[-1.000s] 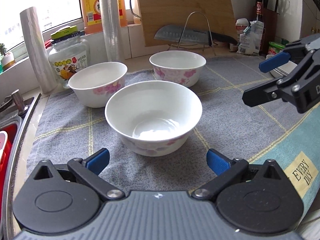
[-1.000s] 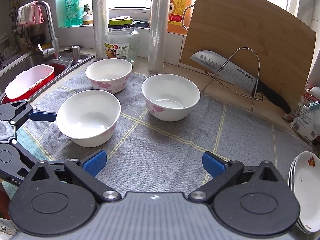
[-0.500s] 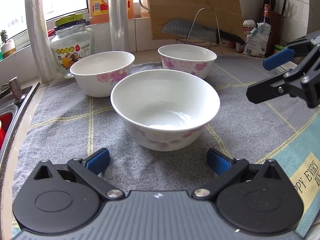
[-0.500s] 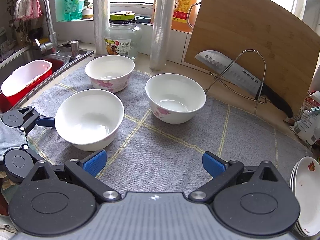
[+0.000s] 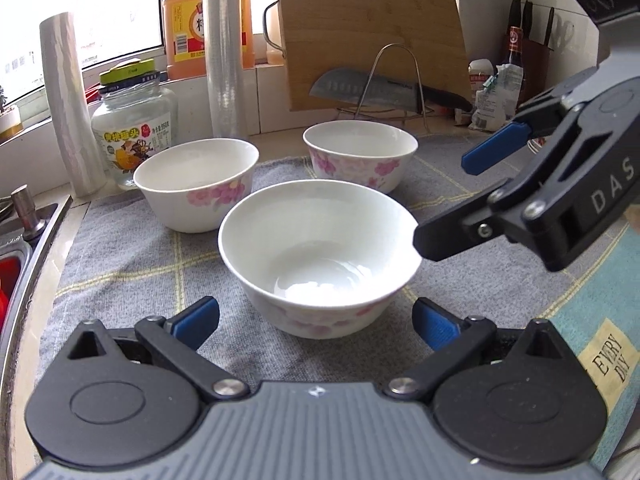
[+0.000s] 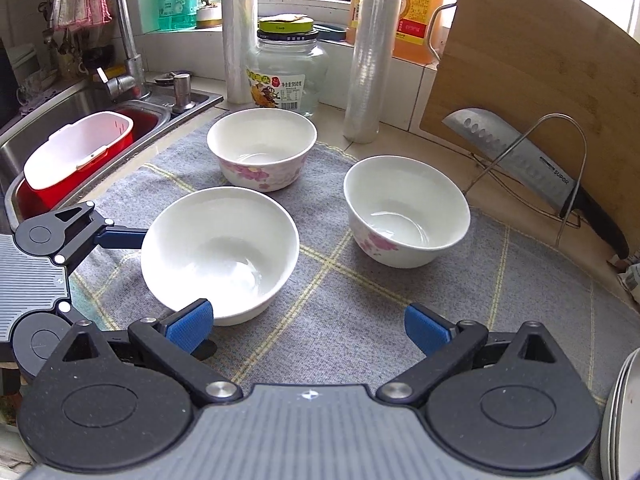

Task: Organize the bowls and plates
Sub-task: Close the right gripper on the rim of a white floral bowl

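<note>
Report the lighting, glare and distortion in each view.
Left wrist: the window is blown out white, backlighting the oil jug; the near bowl shows soft sheen; fisheye bends the sink edge. Right wrist: even daylight, a burnt-out patch at the upper right, the cutting board bowed by the lens.

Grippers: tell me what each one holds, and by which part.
Nothing is held. The left gripper and right gripper are open, both near the nearest bowl.
</note>
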A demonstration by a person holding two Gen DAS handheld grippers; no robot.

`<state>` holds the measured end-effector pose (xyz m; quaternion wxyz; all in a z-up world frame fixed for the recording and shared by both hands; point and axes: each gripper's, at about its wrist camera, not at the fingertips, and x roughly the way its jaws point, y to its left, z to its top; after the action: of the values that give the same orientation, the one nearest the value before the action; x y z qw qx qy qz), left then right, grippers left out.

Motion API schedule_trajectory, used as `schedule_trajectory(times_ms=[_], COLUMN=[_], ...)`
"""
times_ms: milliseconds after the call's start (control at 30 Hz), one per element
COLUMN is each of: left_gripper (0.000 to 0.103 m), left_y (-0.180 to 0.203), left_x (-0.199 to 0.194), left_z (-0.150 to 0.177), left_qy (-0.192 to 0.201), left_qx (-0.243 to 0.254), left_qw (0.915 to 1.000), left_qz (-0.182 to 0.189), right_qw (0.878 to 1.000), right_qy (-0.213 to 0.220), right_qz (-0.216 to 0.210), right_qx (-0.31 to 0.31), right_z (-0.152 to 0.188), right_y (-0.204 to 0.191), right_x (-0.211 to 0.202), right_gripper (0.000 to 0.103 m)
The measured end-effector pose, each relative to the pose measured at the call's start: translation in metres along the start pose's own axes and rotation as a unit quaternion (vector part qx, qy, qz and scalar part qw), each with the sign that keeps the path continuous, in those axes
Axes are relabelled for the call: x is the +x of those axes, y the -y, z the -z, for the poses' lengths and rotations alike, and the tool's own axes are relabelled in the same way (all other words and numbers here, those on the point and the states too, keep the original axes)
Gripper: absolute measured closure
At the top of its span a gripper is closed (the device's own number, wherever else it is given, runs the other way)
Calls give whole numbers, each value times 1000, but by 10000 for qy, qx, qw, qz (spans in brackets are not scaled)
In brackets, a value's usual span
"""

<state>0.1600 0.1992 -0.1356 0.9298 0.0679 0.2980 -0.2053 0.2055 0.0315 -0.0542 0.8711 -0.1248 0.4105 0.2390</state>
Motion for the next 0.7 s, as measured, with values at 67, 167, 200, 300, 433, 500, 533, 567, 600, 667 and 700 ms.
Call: schedule_trajectory(times_ms=[67,167,200,300,433,500,533,567,600,667,700], left_gripper=[3,4,7,9,15,16,18,18,18,18,18], left_y=[1,3,3,3,-1,0,0,1,1,1,1], left_x=[0,-1,-1,-1,-2,-2,-2,-3,-3,-3,-3], left_z=[-2,-2,-2,-3,-4,-4,-4,-4,-3,-4,-4], left_qy=[30,90,106,132,145,149,147,146,144,135,132], left_qx=[31,85,105,171,97,120,127,137,148,141,136], left_qw=[10000,9999,9999,9998,9998,9998,9998,9998,9998,9998,9998], left_qz=[15,15,8,-30,31,23,40,42,44,54,61], right_qw=[9999,9995,9993,9984,9967,9958,9953,9944,9935,9927,9924], right_qy=[3,-5,-3,-17,-86,-142,-167,-215,-256,-316,-329], right_qz=[-114,-309,-370,-555,-804,-906,-955,-1035,-1108,-1166,-1181], right_qx=[-14,-52,-74,-136,-115,-47,-23,7,31,55,53], right_z=[-5,-12,-14,-20,-30,-35,-36,-38,-40,-41,-42], right_y=[-2,-4,-6,-9,-8,-5,-4,-3,-2,-1,0], right_x=[4,11,13,21,34,40,42,45,47,51,52], right_gripper=[0,0,0,1,8,11,14,17,19,23,26])
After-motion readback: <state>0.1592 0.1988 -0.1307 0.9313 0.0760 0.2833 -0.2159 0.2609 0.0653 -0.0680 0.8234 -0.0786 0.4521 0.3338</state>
